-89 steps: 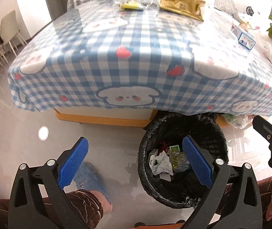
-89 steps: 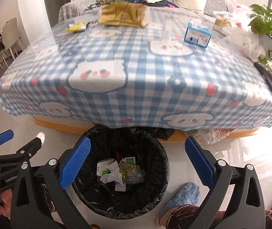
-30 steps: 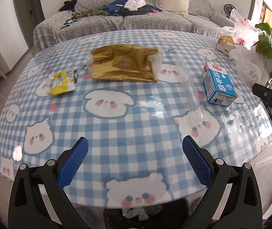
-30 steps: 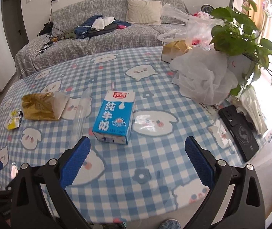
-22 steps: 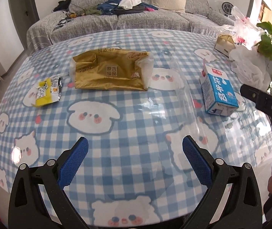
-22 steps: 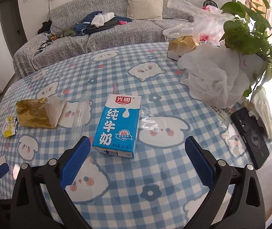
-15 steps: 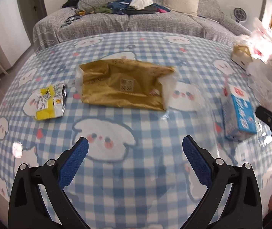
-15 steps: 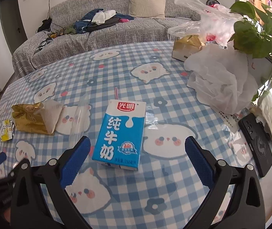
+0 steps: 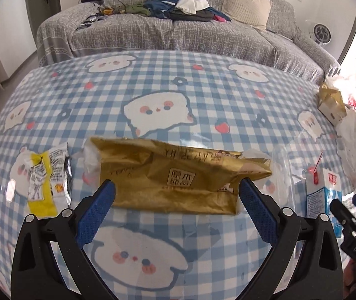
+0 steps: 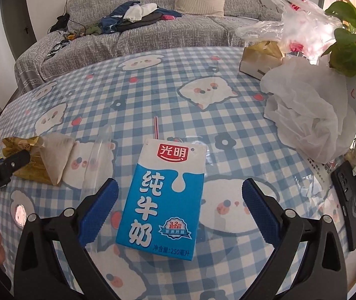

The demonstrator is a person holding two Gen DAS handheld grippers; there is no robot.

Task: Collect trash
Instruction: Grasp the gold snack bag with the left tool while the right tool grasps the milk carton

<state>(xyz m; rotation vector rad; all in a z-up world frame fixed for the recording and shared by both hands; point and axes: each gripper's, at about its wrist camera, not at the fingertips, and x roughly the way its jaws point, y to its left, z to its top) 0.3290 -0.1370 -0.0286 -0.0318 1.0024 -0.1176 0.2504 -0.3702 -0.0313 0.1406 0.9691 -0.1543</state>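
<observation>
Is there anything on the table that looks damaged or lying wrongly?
Yes. The milk carton lies flat, straw still in it. The gold bag is crumpled and torn open, and a yellow wrapper beside it is ripped. No spill shows.

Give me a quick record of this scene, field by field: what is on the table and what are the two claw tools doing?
surface: table under blue checked cloth
left gripper: open, gold wrapper between its fingers
right gripper: open, lying milk carton between its fingers
straw: sticking out of carton top
other litter: yellow snack wrapper
table's right side: white plastic bags, potted plant, black phone
</observation>
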